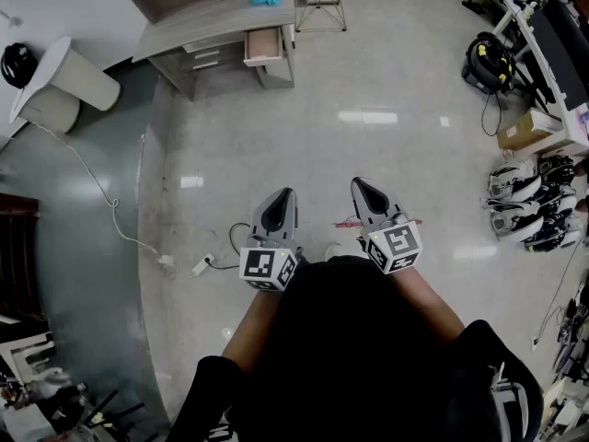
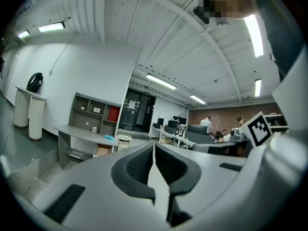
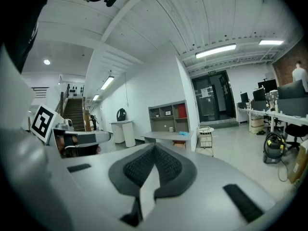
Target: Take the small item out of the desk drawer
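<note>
Closed left claw (image 1: 287, 193), closed right claw (image 1: 357, 184), floor cable (image 1: 116, 203), far desk (image 1: 212, 22)

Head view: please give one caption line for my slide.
Person holds the shut, empty left gripper and right gripper far from the grey desk with its open drawer.

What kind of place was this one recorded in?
Probably an open-plan office: a grey desk with an open drawer, a shelf unit, and rows of workstations with monitors.
</note>
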The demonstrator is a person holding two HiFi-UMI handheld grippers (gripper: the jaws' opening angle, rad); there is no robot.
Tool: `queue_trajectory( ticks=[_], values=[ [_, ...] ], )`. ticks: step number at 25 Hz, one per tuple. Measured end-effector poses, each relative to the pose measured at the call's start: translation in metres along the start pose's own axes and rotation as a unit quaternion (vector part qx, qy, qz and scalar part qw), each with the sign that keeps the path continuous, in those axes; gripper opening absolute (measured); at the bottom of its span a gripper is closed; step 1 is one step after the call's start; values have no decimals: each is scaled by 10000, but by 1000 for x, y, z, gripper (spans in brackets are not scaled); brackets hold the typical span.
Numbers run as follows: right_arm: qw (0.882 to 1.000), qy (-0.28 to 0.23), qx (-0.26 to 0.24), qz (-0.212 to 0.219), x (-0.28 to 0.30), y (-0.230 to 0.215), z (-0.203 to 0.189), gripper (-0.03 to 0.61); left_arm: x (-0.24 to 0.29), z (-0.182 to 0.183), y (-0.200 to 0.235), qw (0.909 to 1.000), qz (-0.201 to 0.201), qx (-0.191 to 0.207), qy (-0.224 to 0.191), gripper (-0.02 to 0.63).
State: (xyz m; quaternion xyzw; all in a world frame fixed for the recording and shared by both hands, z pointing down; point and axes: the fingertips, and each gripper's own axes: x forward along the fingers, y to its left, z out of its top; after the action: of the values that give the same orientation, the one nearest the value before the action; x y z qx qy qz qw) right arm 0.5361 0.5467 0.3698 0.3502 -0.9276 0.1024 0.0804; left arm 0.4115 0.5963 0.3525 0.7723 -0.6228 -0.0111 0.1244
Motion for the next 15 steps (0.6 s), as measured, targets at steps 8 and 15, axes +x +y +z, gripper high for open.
queue_trajectory(
  ticks=[8, 15],
  values=[
    [9976, -285, 501, -380, -4, -32, -1, -2, -1, -7, 8, 9999, 131, -36, 97, 20],
    [9976, -95, 423, -546, 12, -32, -16, -2, -3, -19, 39, 9991, 282, -188, 243, 20]
  ],
)
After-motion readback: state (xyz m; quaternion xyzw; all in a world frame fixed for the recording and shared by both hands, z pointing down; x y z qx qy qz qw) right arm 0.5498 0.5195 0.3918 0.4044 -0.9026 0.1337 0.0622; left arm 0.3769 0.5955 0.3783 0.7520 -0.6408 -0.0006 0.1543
